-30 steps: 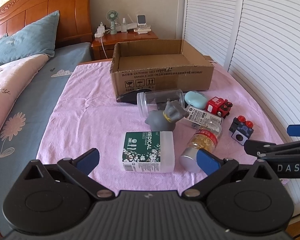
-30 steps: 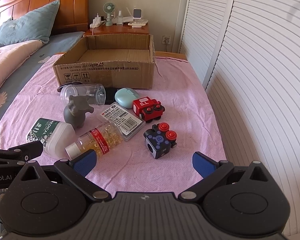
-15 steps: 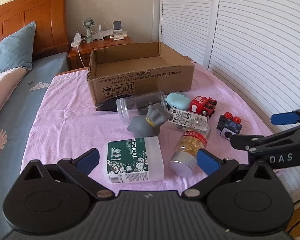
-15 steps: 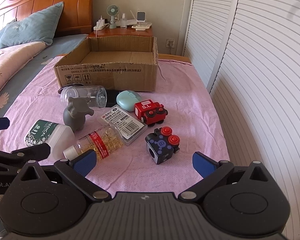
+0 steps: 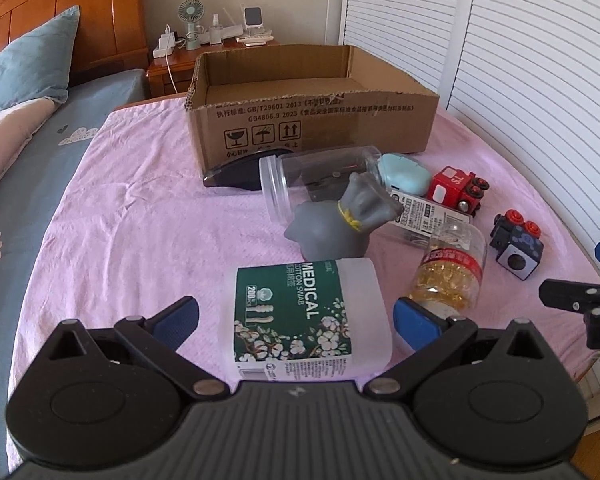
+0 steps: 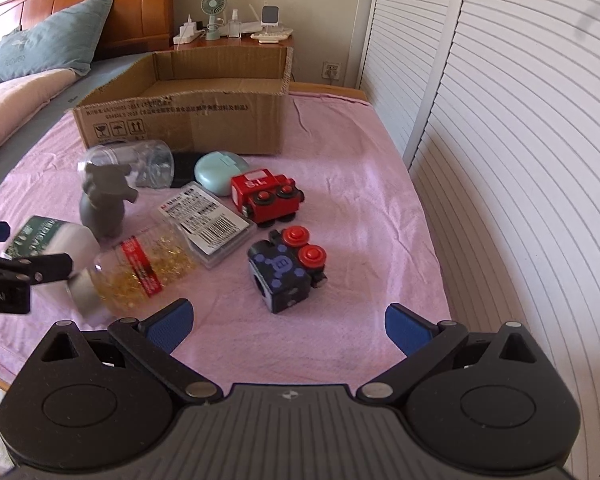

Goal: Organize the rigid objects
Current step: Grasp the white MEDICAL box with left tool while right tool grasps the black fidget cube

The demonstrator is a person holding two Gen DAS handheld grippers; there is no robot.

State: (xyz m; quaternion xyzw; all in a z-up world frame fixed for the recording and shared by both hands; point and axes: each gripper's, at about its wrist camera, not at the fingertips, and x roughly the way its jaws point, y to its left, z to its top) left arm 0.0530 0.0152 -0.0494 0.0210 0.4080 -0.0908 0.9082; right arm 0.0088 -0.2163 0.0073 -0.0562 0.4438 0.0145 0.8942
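Left wrist view: spread fingers point(image 5: 182, 316) straddle the white, green-labelled cotton-swab tub point(image 5: 306, 314) before the brown cardboard box point(image 5: 312, 120), ready to grasp.

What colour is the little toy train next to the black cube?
Red, with black wheels; the toy train shows best in the right wrist view.
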